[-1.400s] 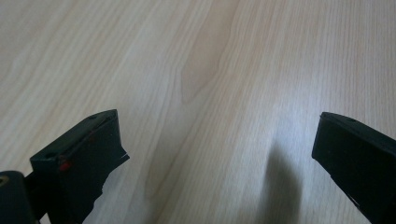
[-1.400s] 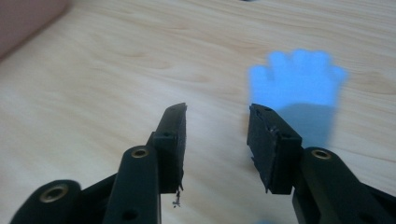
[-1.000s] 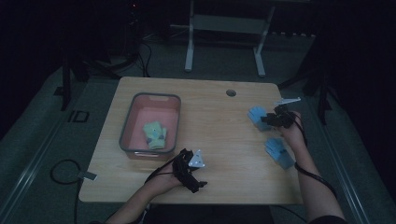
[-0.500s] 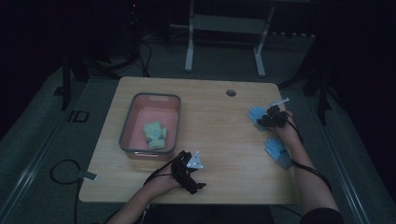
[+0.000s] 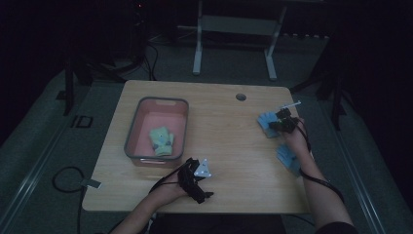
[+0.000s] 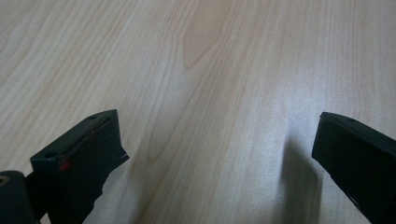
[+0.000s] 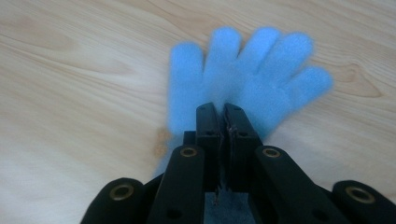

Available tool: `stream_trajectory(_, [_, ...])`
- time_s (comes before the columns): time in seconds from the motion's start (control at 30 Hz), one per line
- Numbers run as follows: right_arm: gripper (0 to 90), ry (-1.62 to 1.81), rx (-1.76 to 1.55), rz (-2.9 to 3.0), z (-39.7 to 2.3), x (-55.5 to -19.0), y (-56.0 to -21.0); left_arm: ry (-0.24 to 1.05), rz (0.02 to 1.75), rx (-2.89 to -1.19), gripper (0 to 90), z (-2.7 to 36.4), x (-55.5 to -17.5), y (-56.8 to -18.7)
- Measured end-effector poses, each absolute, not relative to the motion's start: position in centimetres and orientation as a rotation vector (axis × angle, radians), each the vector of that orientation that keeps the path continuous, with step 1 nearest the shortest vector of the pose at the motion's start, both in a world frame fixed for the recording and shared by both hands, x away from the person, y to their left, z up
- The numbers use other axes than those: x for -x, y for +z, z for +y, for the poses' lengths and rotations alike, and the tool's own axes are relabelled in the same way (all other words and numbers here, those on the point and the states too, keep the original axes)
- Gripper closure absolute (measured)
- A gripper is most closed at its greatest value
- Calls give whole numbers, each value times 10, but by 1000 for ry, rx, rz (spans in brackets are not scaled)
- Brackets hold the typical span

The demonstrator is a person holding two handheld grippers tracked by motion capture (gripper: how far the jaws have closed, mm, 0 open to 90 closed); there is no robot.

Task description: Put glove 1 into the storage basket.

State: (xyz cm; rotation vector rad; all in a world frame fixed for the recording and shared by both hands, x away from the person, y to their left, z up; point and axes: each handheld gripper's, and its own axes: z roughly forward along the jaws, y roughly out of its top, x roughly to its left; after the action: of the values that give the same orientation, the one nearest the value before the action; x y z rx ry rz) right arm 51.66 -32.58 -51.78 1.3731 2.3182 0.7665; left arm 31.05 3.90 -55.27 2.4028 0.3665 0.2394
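Closing jaws are the news: the right gripper (image 7: 223, 112) has just clamped shut on the cuff of a blue glove (image 7: 247, 70) near the table's (image 5: 229, 141) right edge, barely shifting otherwise. Biggest first: table, then the pink bin (image 5: 158, 127) near the left edge with a green glove (image 5: 162, 140) inside. Glove fingers point away from the jaws; the bin lies well left. A second blue glove (image 5: 288, 158) rests nearer the front. The left gripper (image 5: 197, 178) idles wide open, empty, at the front edge.

Glove (image 7: 243, 79) cuff hidden behind the right gripper's (image 7: 223, 112) jaws, its fingers blurred; second glove (image 5: 288, 157) partly under the forearm; left gripper's (image 6: 215, 154) jaws cut by frame edges.
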Motion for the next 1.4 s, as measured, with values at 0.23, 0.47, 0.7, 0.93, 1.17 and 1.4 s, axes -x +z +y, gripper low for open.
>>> stream_trajectory(0.23, [868,901,-1355,2326,-299,-474,-488,265,375,-2391,18,40,-310,-554])
stream_trajectory(0.47, [867,951,-1386,2270,-274,-435,-473,281,388,-2368,18,45,-309,-554])
stream_trajectory(0.7, [868,975,-1402,2244,-250,-399,-469,281,394,-2350,18,46,-309,-554])
stream_trajectory(0.93, [868,972,-1397,2218,-223,-376,-477,285,390,-2358,18,46,-307,-554])
stream_trajectory(1.17, [866,943,-1457,2236,-205,-374,-503,279,397,-2350,18,46,-306,-556])
stream_trajectory(1.4, [865,908,-1500,2242,-197,-380,-521,280,395,-2343,18,46,-306,-555])
